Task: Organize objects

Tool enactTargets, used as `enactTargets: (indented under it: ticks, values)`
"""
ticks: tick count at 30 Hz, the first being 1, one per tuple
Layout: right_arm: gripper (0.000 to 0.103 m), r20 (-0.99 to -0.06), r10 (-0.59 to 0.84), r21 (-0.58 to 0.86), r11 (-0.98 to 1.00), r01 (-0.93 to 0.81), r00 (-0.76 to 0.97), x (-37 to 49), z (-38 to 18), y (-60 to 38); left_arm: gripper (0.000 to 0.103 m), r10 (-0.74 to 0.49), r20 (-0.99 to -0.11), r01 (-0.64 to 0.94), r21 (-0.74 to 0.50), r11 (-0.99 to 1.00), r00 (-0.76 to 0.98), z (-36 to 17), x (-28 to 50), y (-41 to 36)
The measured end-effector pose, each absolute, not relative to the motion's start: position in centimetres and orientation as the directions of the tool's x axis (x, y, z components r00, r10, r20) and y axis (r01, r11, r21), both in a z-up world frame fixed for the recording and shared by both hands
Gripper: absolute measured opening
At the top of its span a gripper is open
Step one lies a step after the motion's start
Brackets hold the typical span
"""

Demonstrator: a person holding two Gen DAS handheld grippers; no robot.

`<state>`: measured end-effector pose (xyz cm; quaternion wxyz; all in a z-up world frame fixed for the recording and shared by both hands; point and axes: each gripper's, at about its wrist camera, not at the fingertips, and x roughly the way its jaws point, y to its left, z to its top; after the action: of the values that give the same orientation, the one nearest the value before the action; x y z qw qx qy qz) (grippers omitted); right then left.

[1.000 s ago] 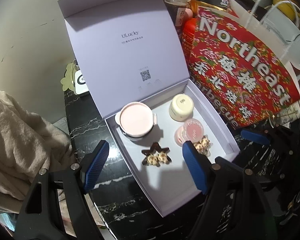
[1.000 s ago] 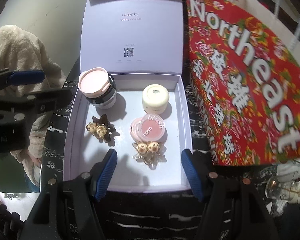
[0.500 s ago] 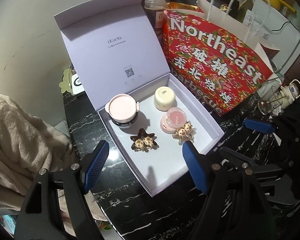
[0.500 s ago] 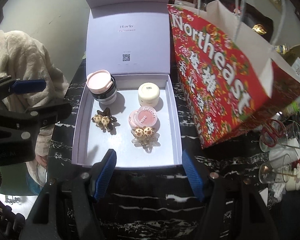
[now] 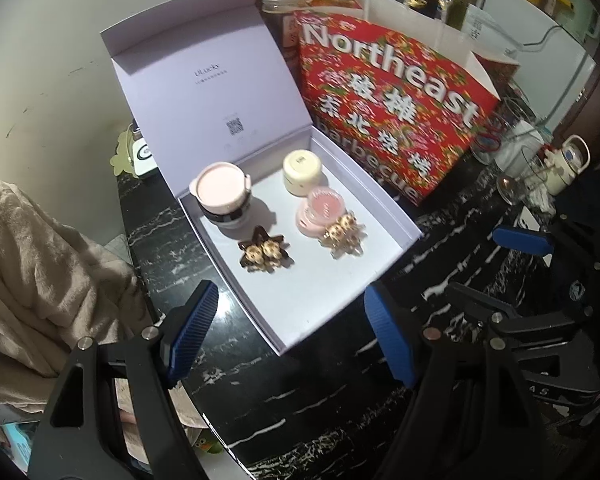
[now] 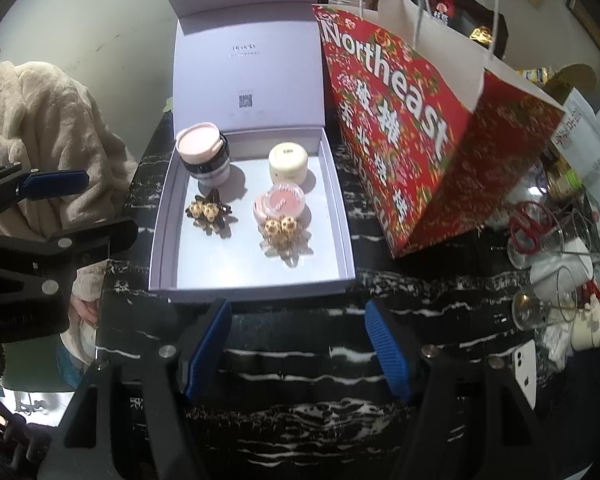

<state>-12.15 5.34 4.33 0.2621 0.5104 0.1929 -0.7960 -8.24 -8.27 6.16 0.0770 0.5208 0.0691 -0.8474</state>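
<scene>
The gift box [image 6: 252,280] is sitting open on the black marbled counter [image 6: 300,360], just beyond the right claw [image 6: 298,350], which is hanging above bare counter with its blue pads spread and nothing between them. The left claw [image 5: 290,330] is likewise standing released, its pads straddling the box's near corner from above without touching it. Inside the box, nearest, a dark star-shaped hair clip [image 6: 209,213] is lying on the left and a pale hair clip [image 6: 284,236] on the right, the latter touching a pink compact [image 6: 280,202] just behind it. Farther back, a pink-lidded cup [image 6: 204,154] is standing in the left rear corner and a cream jar [image 6: 288,162] to its right. The raised lid [image 6: 248,68] is leaning back behind them, and a red paper bag [image 6: 400,128] is standing just beside the box on the right.
</scene>
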Motion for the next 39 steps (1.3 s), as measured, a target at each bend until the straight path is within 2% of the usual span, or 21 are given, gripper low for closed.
enactTargets:
  ticks: [20, 39]
  values:
    - [0.070, -0.919, -0.169, -0.059, -0.834, 0.548, -0.356, -10.3, 3.9, 8.7, 0.075, -0.003, -0.910, 0.138, -0.060, -0.989, -0.415, 5.4, -6.5, -4.7]
    - [0.070, -0.912, -0.159, -0.071, -0.847, 0.527, -0.378, -9.4, 4.4, 9.3, 0.075, -0.012, -0.913, 0.151, -0.055, -0.987, -0.407, 5.5, -5.4, -3.8]
